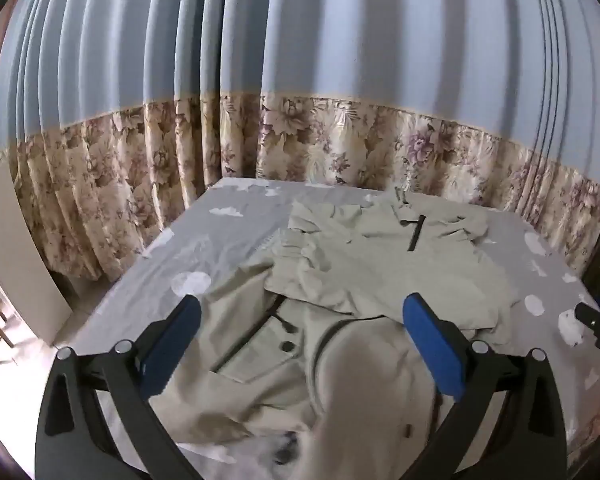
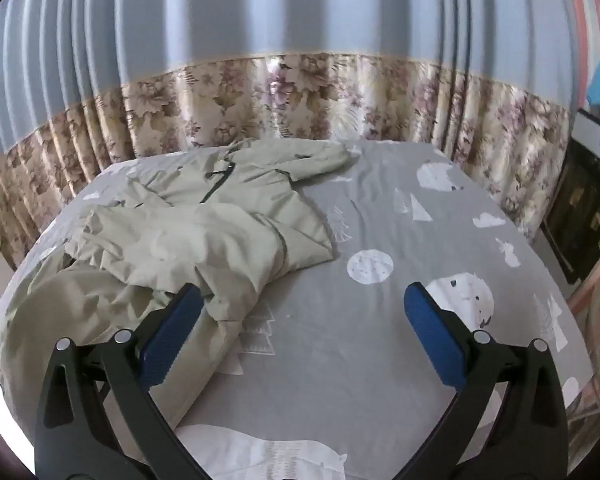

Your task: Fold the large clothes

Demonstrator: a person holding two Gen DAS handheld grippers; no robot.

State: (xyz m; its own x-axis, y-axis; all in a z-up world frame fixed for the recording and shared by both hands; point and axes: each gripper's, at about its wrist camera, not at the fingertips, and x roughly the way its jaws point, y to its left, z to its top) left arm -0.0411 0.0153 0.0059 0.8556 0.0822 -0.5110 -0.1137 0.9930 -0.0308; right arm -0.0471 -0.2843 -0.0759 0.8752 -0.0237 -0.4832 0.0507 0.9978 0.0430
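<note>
Garment: a large pale khaki jacket (image 1: 340, 280) with dark zip lines and dark buttons is laid crumpled on the bed; a part is folded back over the rest.
Garment, position: in the right wrist view the jacket (image 2: 188, 236) is spread from the far edge of the bed down its left side to the near left corner; the right half of the bed is left uncovered.
Bed: a grey sheet (image 2: 380, 340) printed with white bears, clouds, trees and dotted circles is stretched over it.
Left tool (image 1: 302, 322): the blue-padded fingers (image 1: 172, 344) are spread wide apart and nothing is gripped; the tool is held above the near part of the jacket, with buttons and a pocket flap seen between the fingers.
Right tool (image 2: 302, 312): the jaws are spread wide and nothing is held; bare sheet is seen between them, and the left finger (image 2: 172, 340) is seen just over the jacket's near edge. Contact with the cloth cannot be told.
Right tool, second sighting: a black part is seen at the right edge of the left wrist view, by the bed's right edge.
Backdrop: a curtain (image 1: 300, 60), blue above and floral beige below, is hung past the far edge of the bed.
Beside bed: a dark cabinet (image 2: 584, 208) is stood to the right.
</note>
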